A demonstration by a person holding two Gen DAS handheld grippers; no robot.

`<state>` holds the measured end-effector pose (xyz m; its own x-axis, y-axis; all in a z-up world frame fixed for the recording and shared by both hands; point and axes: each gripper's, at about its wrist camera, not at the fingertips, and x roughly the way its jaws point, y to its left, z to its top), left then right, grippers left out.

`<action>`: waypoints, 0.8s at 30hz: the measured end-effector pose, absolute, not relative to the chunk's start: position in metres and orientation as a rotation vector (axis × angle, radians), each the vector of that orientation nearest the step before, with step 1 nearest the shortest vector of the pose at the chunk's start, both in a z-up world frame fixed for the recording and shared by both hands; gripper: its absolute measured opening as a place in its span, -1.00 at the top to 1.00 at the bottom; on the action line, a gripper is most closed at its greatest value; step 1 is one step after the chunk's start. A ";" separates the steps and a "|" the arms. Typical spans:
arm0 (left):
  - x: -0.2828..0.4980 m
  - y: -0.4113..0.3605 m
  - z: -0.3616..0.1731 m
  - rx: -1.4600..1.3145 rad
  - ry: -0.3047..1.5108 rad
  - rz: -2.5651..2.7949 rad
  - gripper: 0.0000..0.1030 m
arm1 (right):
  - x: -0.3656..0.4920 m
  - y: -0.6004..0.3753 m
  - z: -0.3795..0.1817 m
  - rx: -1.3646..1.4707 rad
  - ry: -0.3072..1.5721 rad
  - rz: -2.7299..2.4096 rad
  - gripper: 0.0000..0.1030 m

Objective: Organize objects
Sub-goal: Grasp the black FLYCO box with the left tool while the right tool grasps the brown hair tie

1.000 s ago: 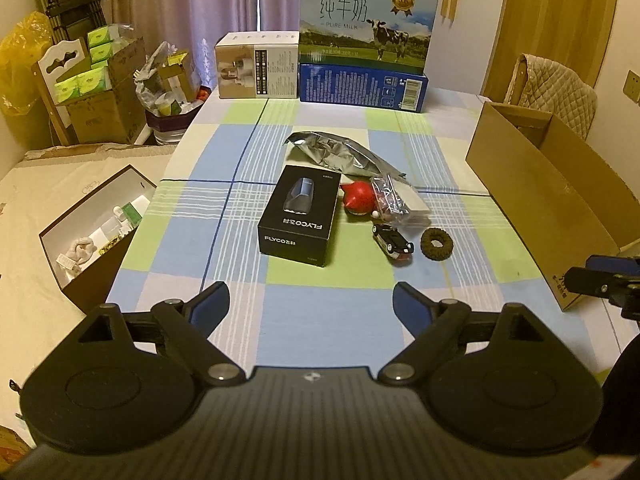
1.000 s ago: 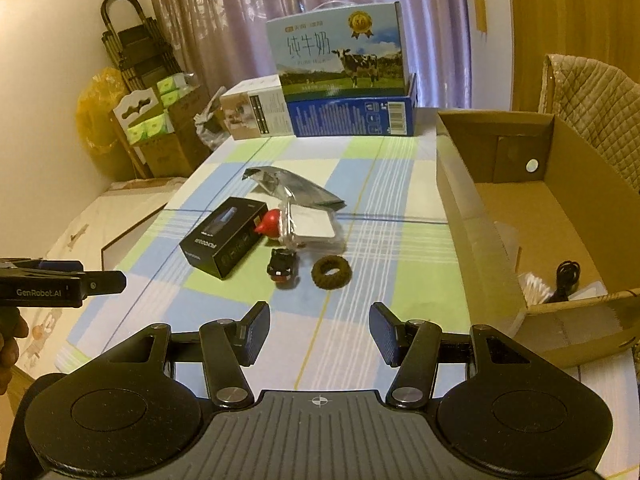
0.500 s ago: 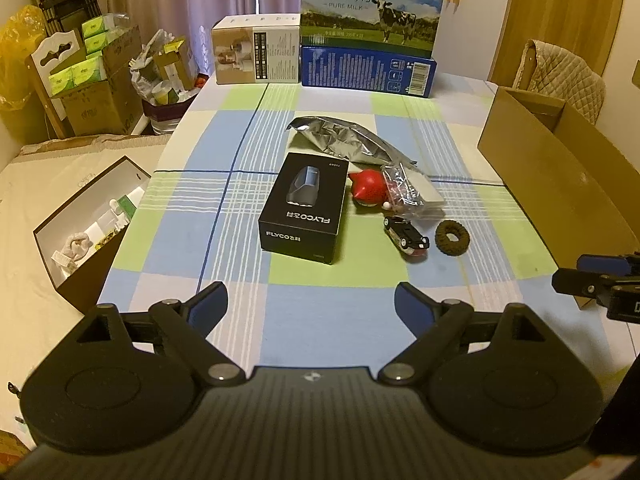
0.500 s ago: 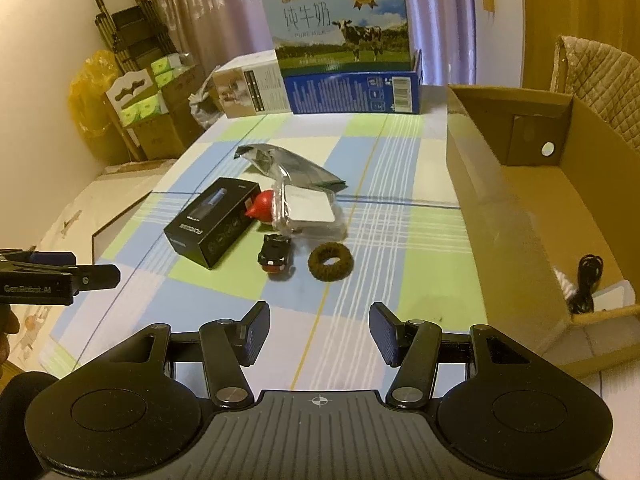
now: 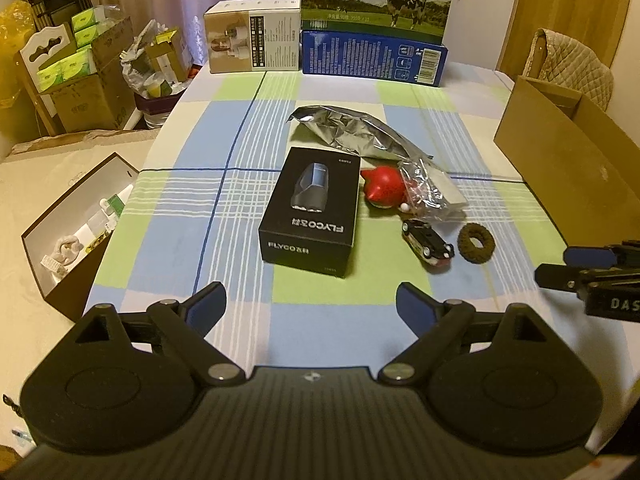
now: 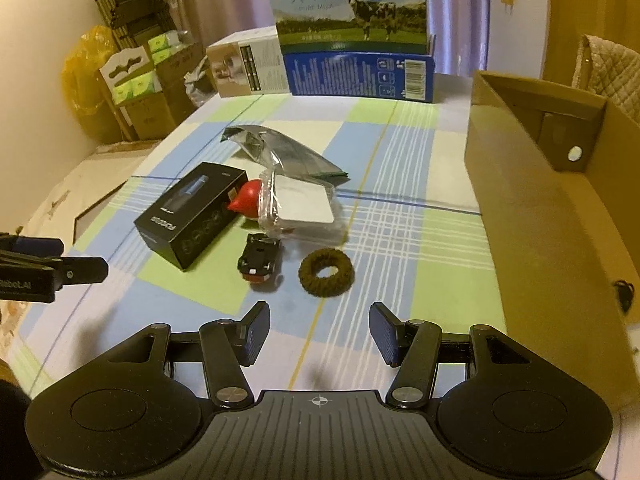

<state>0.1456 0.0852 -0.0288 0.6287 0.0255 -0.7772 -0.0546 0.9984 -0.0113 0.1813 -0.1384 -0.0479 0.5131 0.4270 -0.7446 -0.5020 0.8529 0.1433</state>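
Observation:
On the checked tablecloth lie a black FLYCO box [image 5: 312, 208] [image 6: 196, 218], a red toy [image 5: 384, 192] [image 6: 248, 200], a silver foil bag [image 5: 348, 132] [image 6: 280, 152], a clear packet with a white card [image 5: 432, 196] [image 6: 304, 208], a small black toy car [image 5: 428, 242] [image 6: 260, 260] and a brown hair ring [image 5: 476, 243] [image 6: 326, 272]. My left gripper [image 5: 312, 306] is open, just short of the black box. My right gripper [image 6: 318, 332] is open, just short of the hair ring. Both hold nothing.
An open cardboard box [image 6: 560, 200] [image 5: 568, 168] stands at the table's right edge, a black cable [image 6: 624, 292] inside. Milk cartons [image 5: 376, 20] and a beige box [image 5: 252, 40] line the far edge. A brown box of small items [image 5: 76, 232] sits on the floor at left.
Both grippers have moved forward toward the cluster of objects, which looms larger. Both stay open. Nothing on the table has shifted.

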 end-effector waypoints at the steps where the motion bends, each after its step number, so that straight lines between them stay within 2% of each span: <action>1: 0.149 0.086 -0.031 -0.033 0.890 0.045 -0.74 | 0.185 -0.136 -0.052 -0.103 0.864 0.562 -0.02; 21: 0.218 0.093 -0.064 0.017 0.891 -0.014 -0.76 | 0.234 -0.100 -0.115 -0.203 0.817 0.591 -0.01; 24: 0.224 0.094 -0.067 0.025 0.894 -0.022 -0.76 | 0.232 -0.100 -0.115 -0.223 0.801 0.587 0.20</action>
